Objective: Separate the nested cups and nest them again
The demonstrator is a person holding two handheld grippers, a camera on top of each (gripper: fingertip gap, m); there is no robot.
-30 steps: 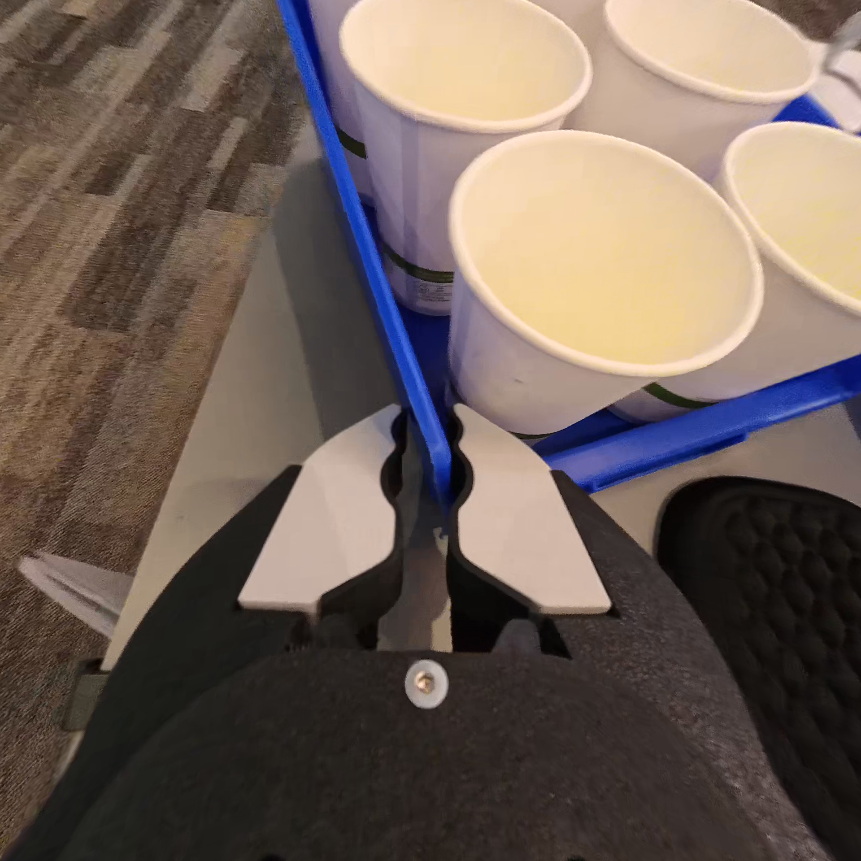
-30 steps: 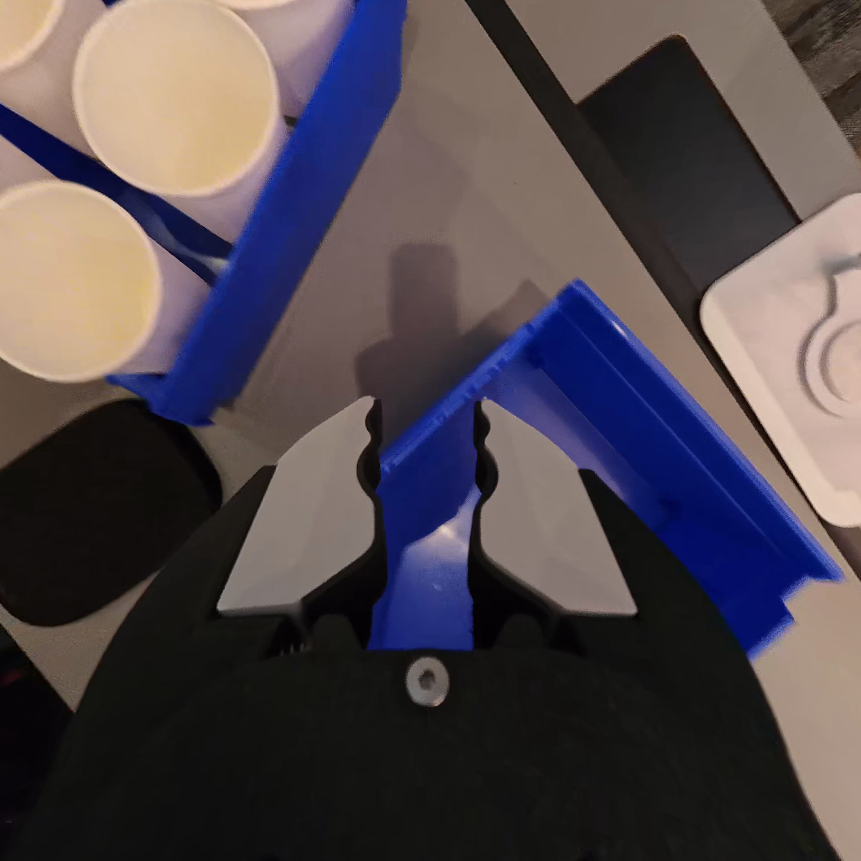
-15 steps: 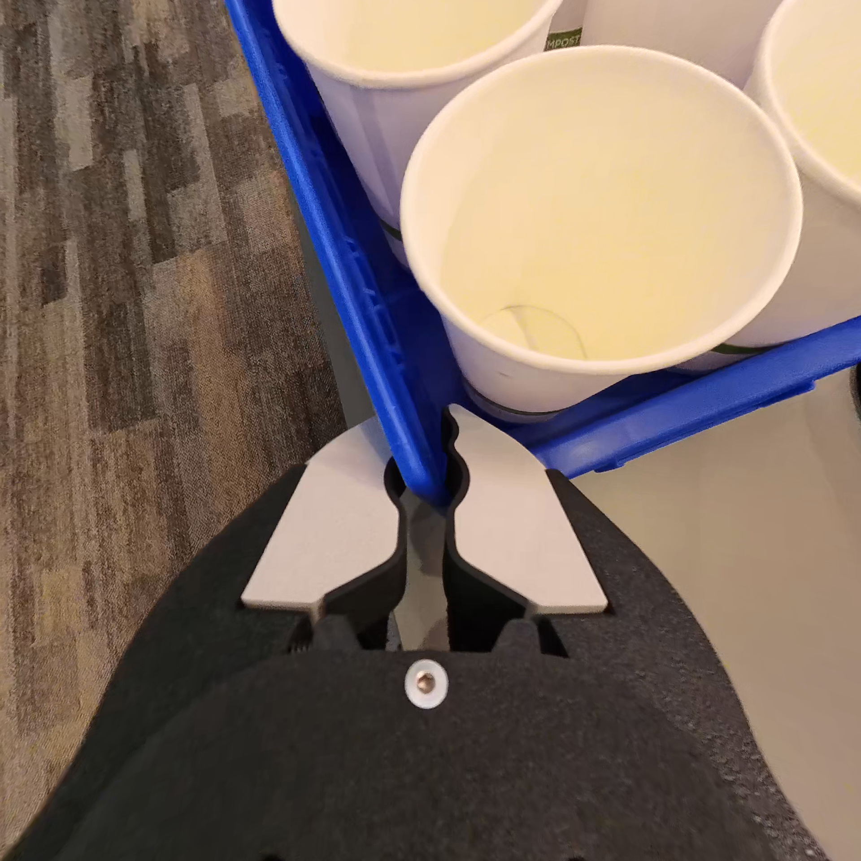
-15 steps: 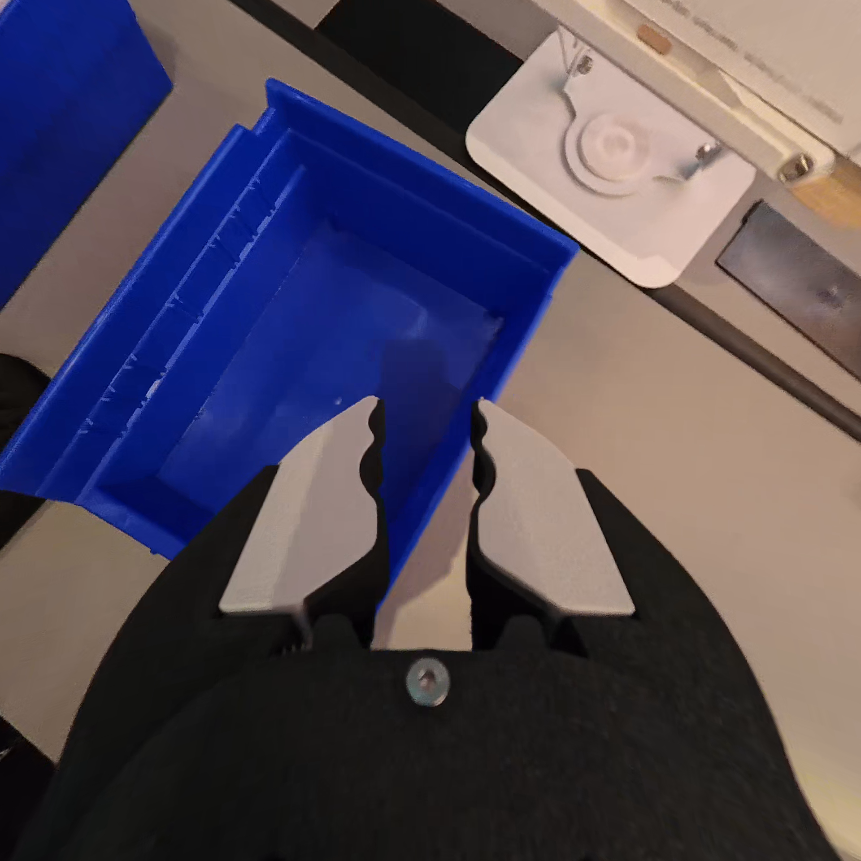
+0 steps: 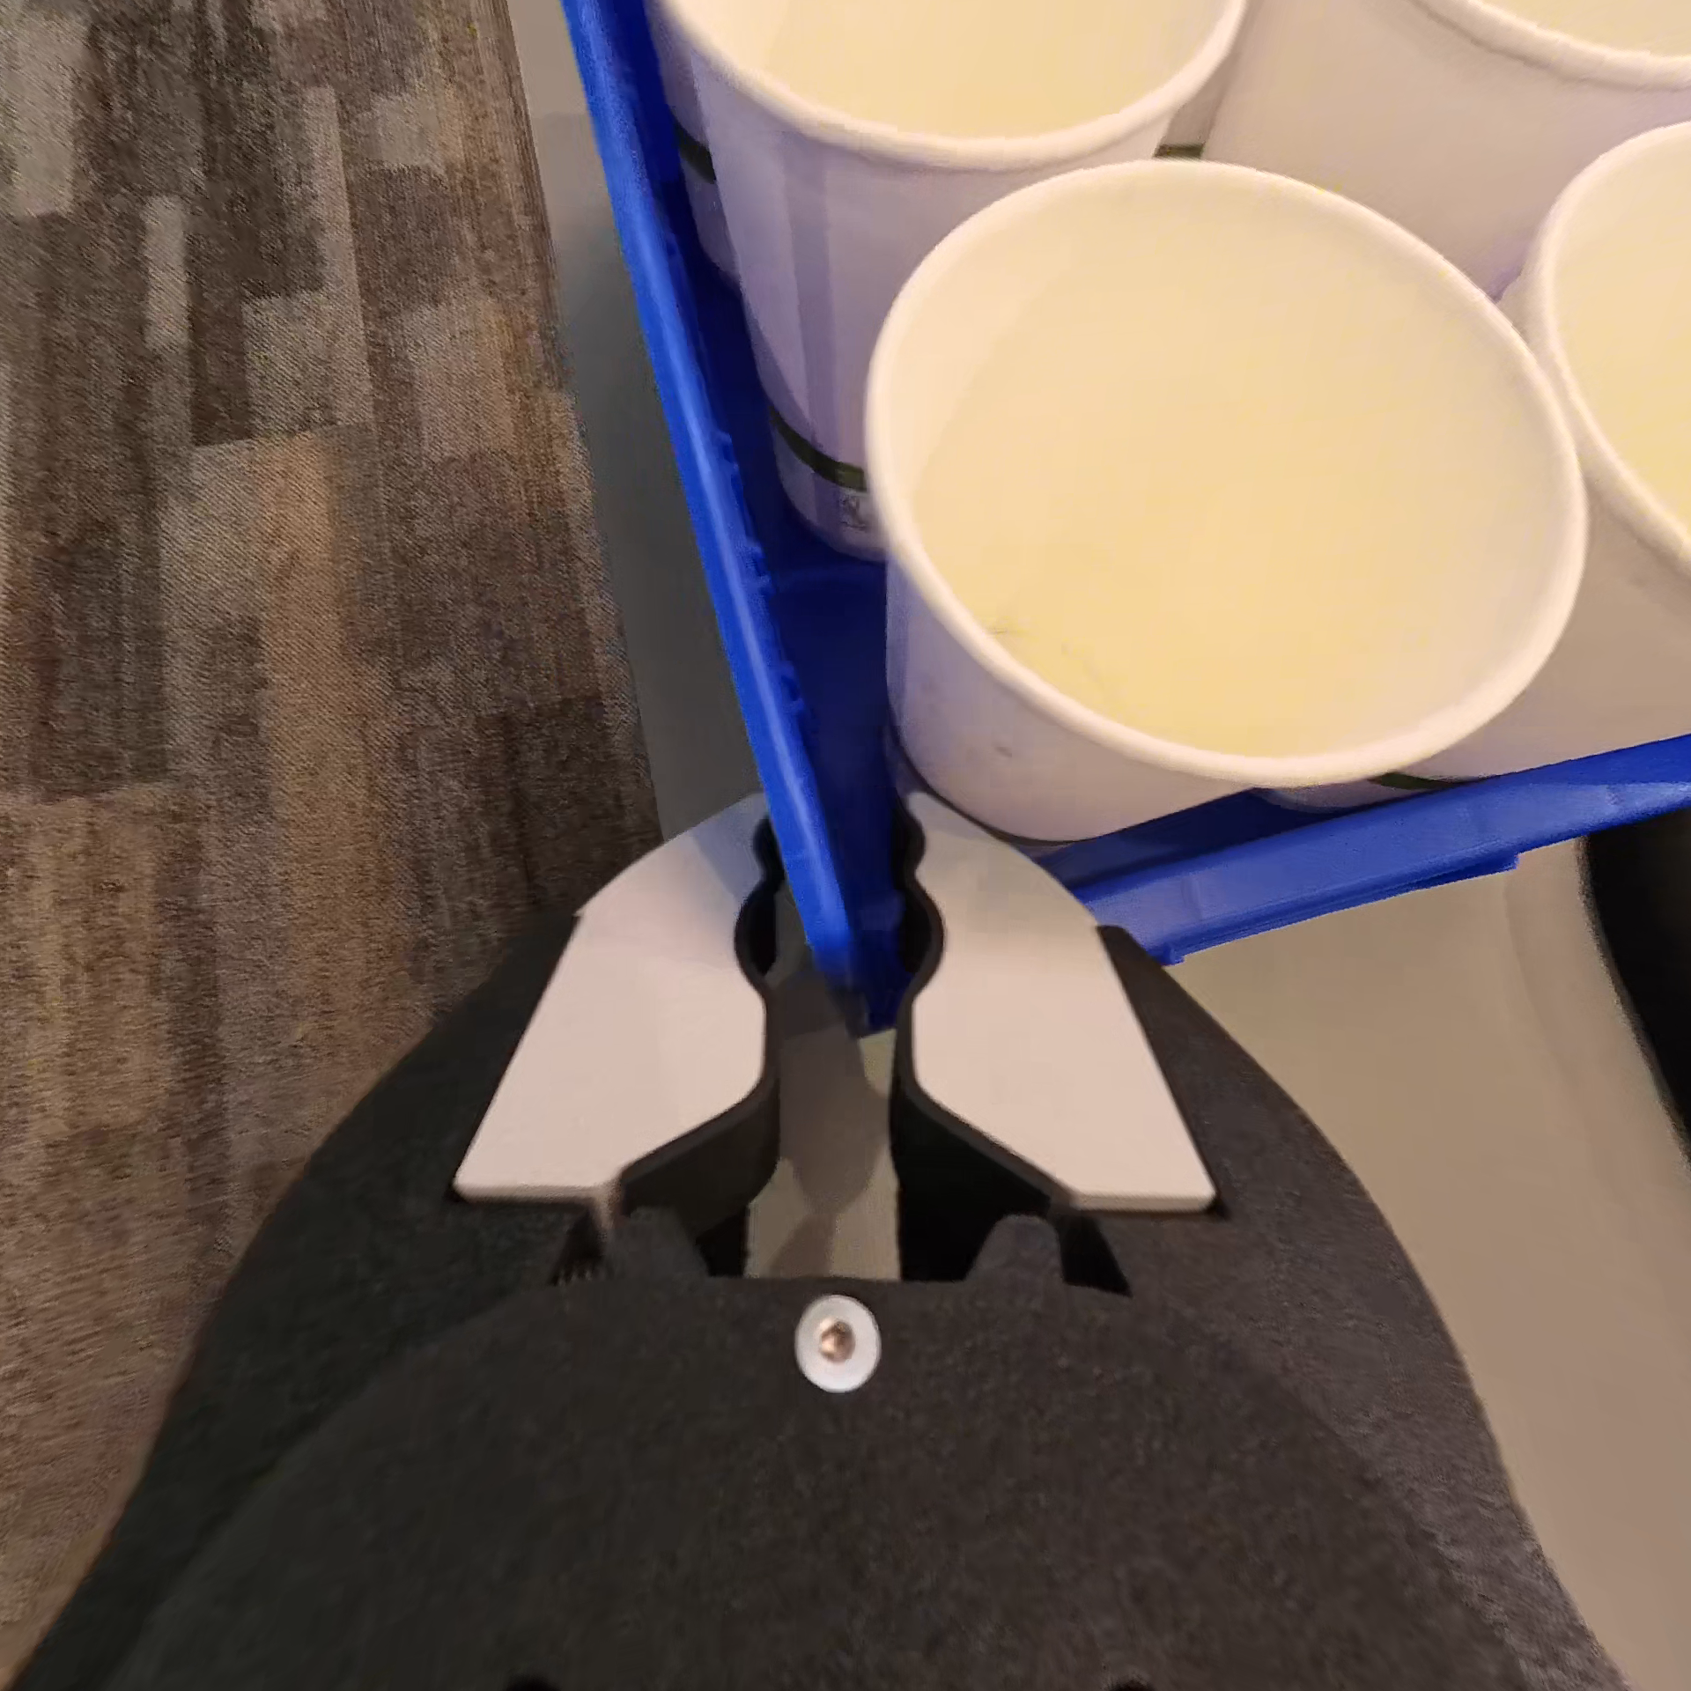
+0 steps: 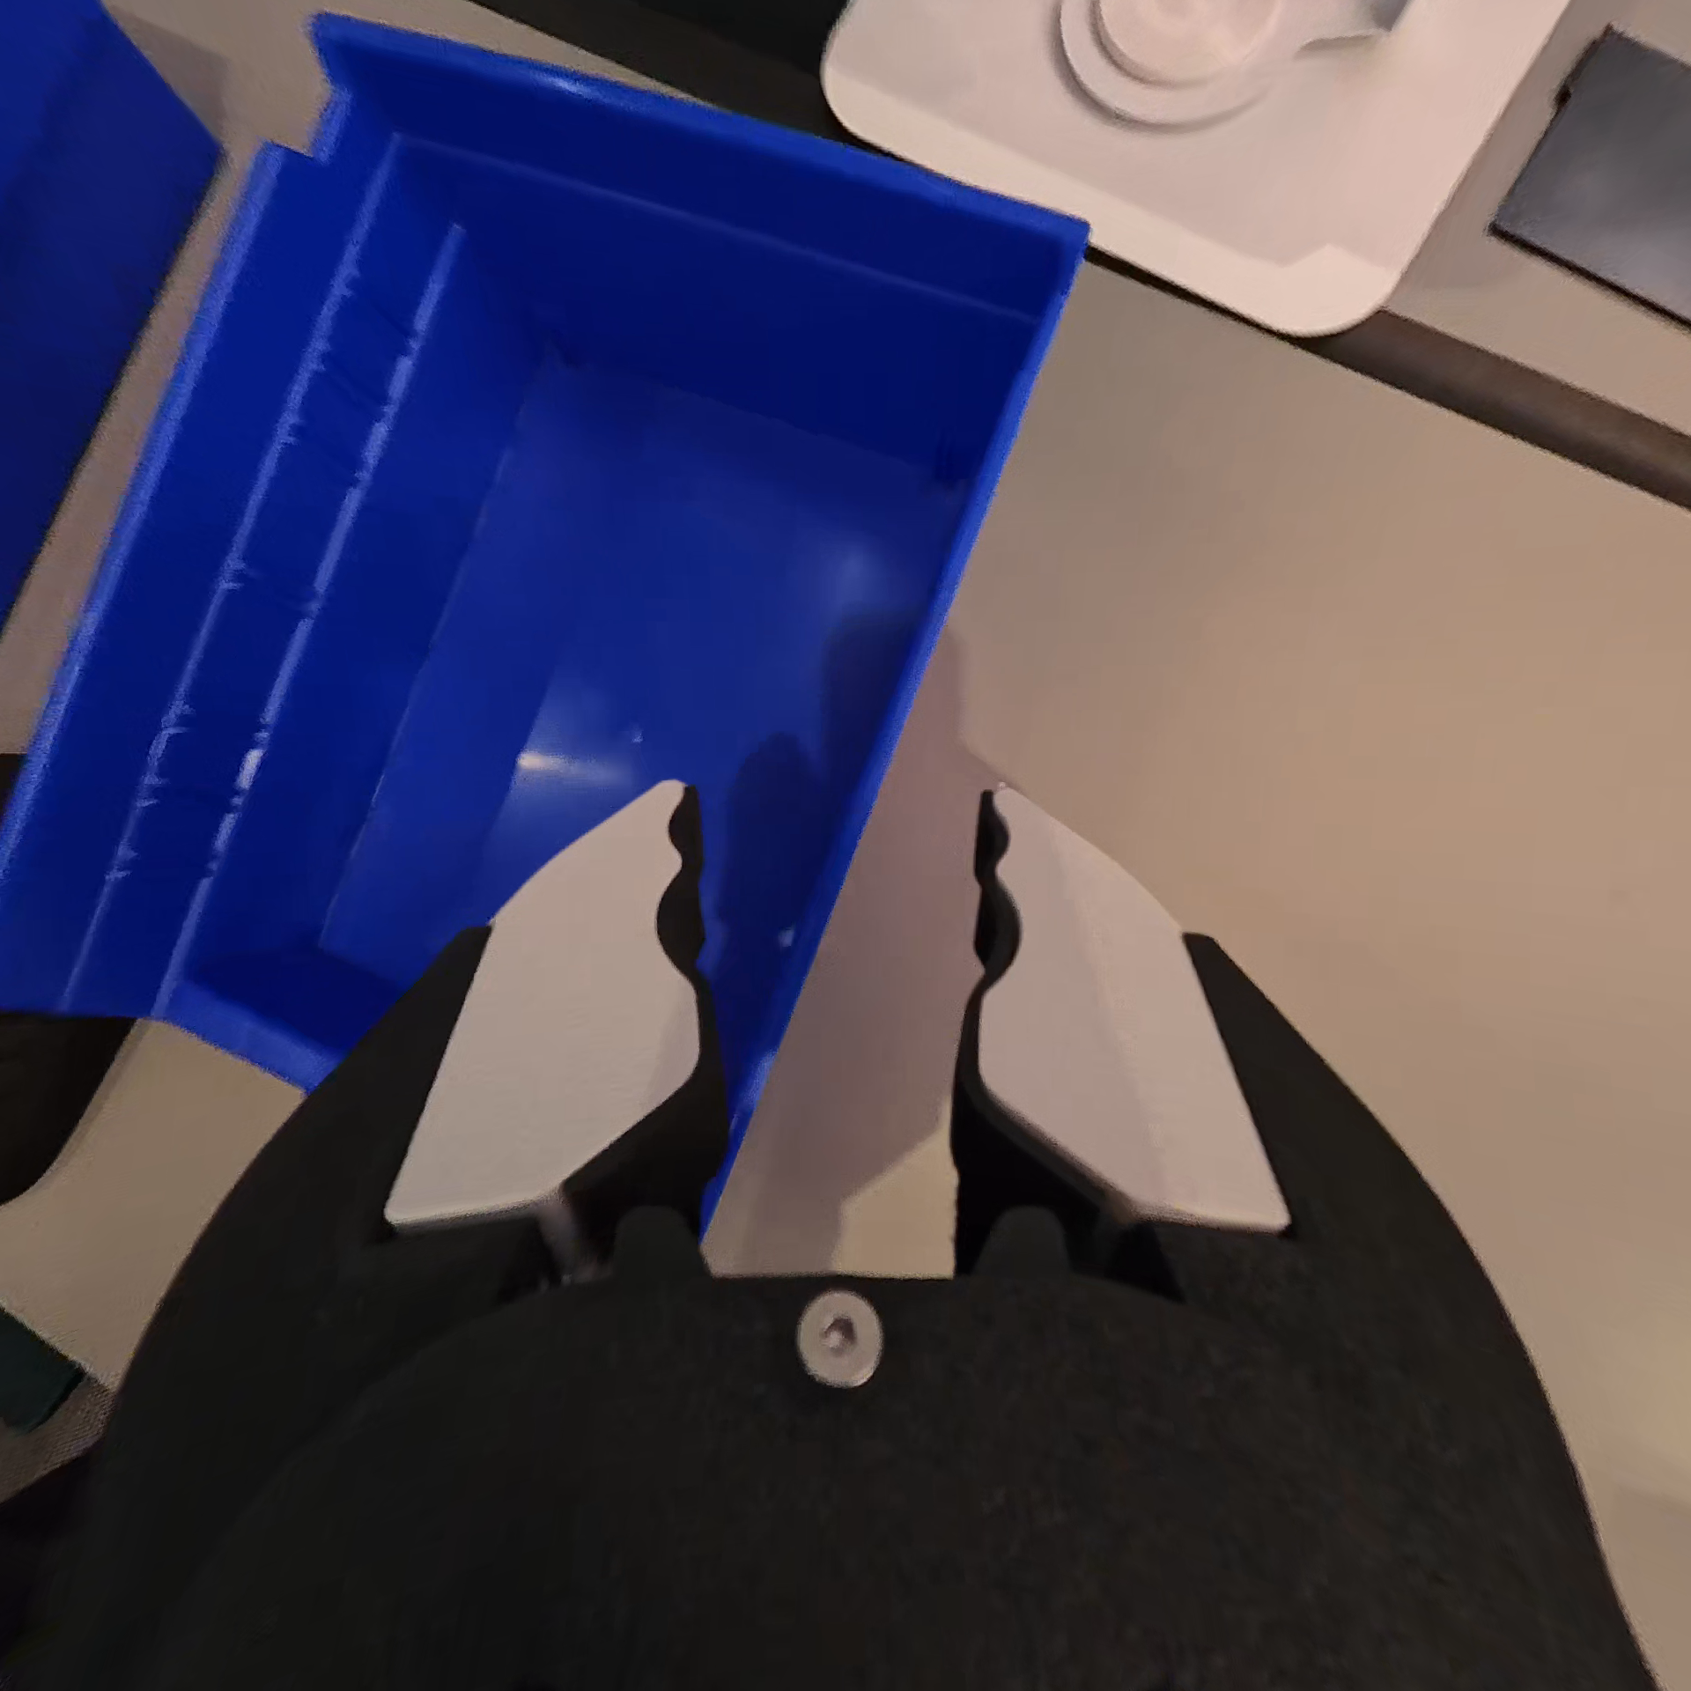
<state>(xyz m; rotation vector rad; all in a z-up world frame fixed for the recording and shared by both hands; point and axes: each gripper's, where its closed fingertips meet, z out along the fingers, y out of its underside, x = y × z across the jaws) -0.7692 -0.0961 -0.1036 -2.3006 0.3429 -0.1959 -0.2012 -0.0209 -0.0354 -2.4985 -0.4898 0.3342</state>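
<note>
Several white paper cups stand in a blue bin point(image 5: 723, 476) in the left wrist view; the nearest cup point(image 5: 1217, 494) leans toward me, with another cup point(image 5: 915, 91) behind it. My left gripper point(image 5: 837, 819) is shut on the bin's left wall at its near corner. In the right wrist view a second blue bin point(image 6: 961, 512) stands empty on the table. My right gripper point(image 6: 833, 801) is open above that bin's right wall, which runs between the jaws without touching them. No cup shows in the right wrist view.
The beige table ends at the left in the left wrist view, with carpet floor point(image 5: 229, 549) below. A black pad point(image 5: 1647, 961) lies right of the cup bin. A white moulded tray point(image 6: 1190, 137) and a dark plate point(image 6: 1601, 210) lie beyond the empty bin.
My right gripper has opened wider and let go of the empty bin's wall. My left gripper stays shut on the cup bin's wall, and that bin has shifted and turned in view.
</note>
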